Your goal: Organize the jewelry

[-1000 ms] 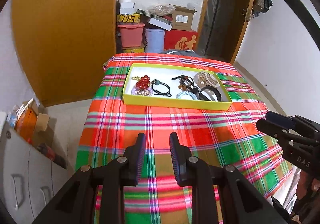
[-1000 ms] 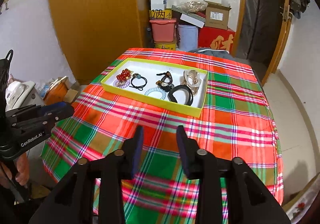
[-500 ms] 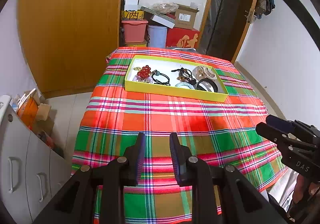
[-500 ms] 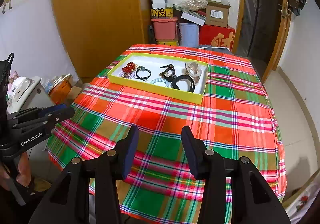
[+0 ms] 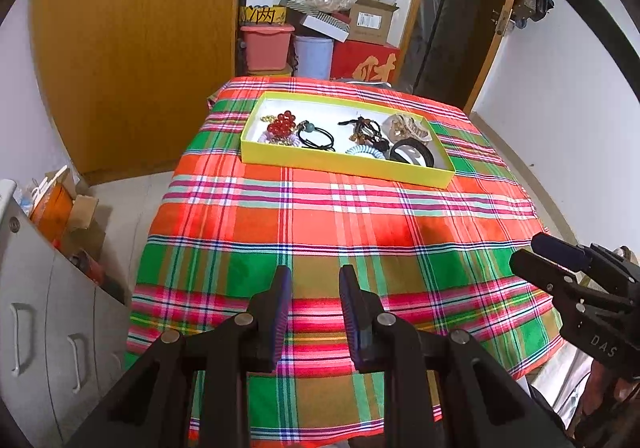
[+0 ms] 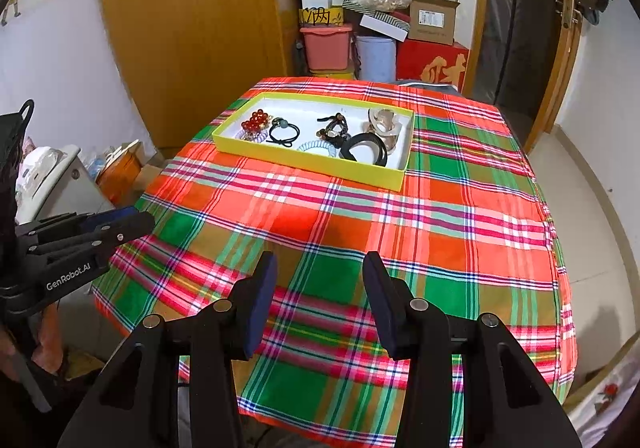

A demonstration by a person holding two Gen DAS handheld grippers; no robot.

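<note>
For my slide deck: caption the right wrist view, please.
Open right hand-held gripper above plaid tablecloth, facing yellow tray of hair accessories.

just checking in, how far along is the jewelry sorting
Nothing looks sorted yet: the red bead bracelet, black hair tie and black bangle all lie jumbled in the yellow tray. Neither the left gripper nor the right gripper holds anything; both are open above the tablecloth. All sorting remains.

Both views are taken from the near end of the table (image 5: 320,216), angled downward along the fingers (image 5: 280,300) and toward the far wall. The tray (image 6: 308,164) is seen well ahead in both. Each gripper is caught at the other view's edge.
</note>
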